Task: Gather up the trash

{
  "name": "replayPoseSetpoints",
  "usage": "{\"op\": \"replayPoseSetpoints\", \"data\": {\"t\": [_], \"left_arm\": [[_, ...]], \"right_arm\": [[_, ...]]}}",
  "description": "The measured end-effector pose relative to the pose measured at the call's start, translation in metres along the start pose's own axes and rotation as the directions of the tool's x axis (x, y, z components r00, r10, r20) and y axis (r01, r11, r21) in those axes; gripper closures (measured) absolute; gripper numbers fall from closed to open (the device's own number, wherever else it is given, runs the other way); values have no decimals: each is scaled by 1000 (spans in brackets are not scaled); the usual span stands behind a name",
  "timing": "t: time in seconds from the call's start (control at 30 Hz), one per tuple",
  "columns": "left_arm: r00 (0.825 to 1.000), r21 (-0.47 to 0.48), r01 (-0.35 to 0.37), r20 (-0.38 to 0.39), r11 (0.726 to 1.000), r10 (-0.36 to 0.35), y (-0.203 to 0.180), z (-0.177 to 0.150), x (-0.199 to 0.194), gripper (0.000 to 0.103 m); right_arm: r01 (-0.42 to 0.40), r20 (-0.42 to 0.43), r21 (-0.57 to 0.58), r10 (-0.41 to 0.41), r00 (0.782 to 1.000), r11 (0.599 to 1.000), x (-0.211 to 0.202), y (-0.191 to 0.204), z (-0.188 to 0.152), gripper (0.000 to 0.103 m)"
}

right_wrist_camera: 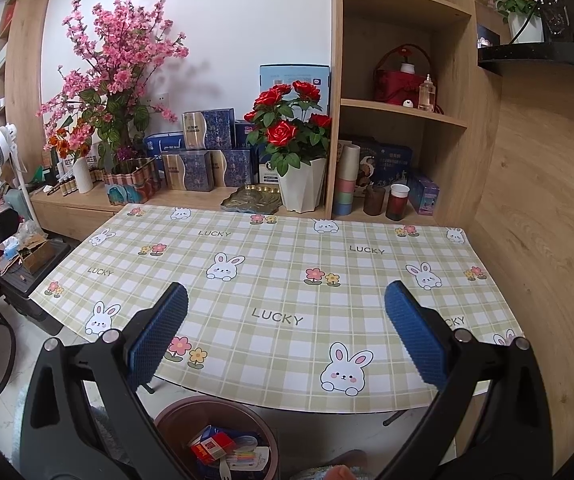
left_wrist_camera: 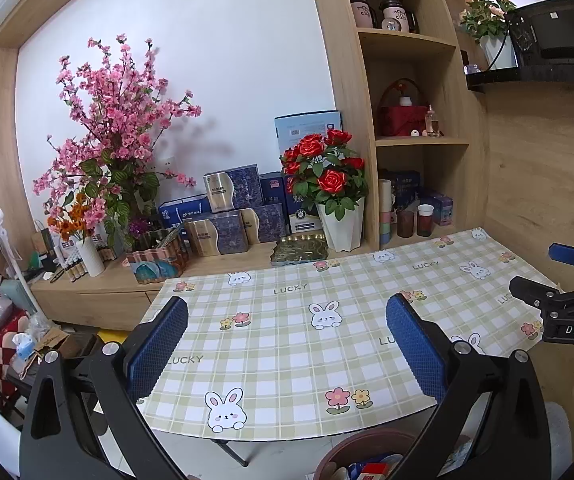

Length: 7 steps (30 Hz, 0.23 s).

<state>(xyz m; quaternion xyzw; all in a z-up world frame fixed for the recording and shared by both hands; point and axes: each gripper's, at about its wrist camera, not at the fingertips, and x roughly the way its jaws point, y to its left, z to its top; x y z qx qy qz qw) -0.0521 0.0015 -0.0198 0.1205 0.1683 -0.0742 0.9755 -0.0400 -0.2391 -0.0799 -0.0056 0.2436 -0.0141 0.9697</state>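
Both grippers spread, empty; right gripper [right_wrist_camera: 286, 312] view shows bin [right_wrist_camera: 175, 416] contents, probably cartons; left gripper [left_wrist_camera: 287, 320] only rim.

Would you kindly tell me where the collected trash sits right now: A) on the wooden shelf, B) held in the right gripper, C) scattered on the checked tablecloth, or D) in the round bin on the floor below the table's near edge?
D: the bin holds cartons and wrappers, while the tablecloth shows no litter and both grippers are open.
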Motion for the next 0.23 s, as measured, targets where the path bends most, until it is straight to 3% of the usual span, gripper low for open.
{"op": "replayPoseSetpoints", "data": {"t": [0.23], "left_arm": [[1000,-6,-4,-6,1000,4,3,0,0,6]], "right_arm": [[1,0,-1,-1,1000,1000,0,1,0,6]]}}
